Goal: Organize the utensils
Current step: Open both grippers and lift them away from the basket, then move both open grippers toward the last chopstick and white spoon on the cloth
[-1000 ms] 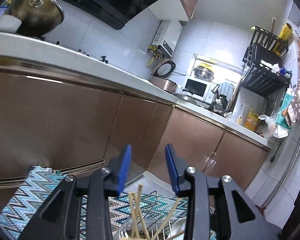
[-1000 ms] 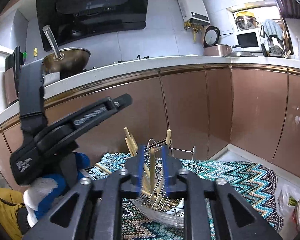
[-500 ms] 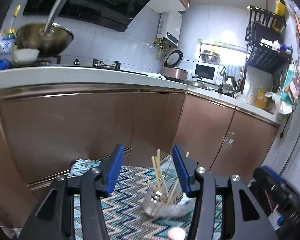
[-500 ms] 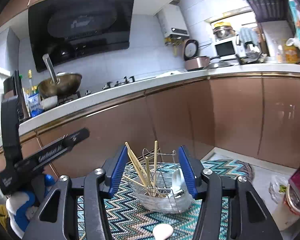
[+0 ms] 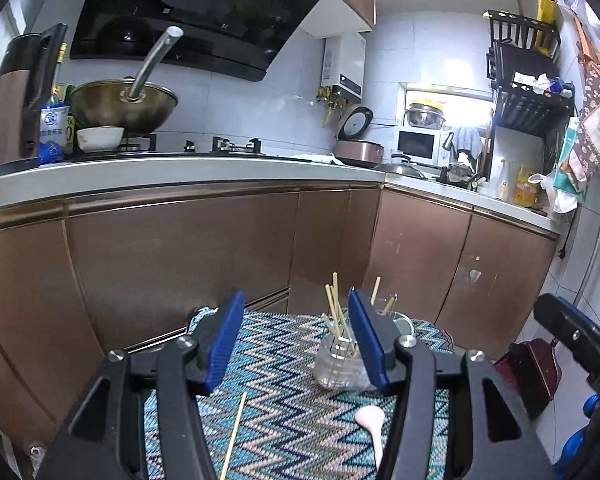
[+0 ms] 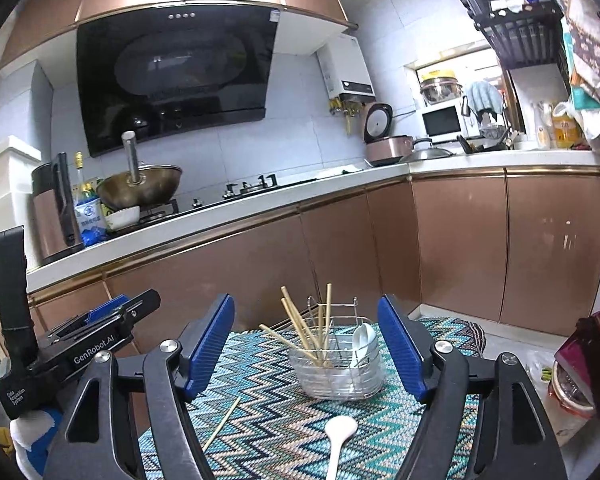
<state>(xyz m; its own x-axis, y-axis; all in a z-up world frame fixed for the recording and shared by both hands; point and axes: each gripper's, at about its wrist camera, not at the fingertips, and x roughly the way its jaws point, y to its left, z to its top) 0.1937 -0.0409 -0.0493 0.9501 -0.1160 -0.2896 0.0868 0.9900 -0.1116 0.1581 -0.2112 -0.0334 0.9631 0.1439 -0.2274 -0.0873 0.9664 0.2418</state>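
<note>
Both grippers, left (image 5: 296, 340) and right (image 6: 306, 344), empty, jaws just opening. Wire caddy (image 6: 340, 368) stands chopsticks upright; one chopstick (image 6: 222, 424) and spoon (image 6: 338, 436) lie loose on mat (image 6: 268, 400), likely next.

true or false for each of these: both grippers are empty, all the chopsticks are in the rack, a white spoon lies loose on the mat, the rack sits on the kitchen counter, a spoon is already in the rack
1. Both grippers are empty. True: the left gripper and right gripper have open jaws with nothing between them.
2. All chopsticks are in the rack. False: one chopstick lies on the mat.
3. A white spoon lies loose on the mat. True: the spoon.
4. The rack sits on the counter. False: the wire rack stands on the mat.
5. A spoon is already in the rack. True: a white spoon stands inside.
</note>
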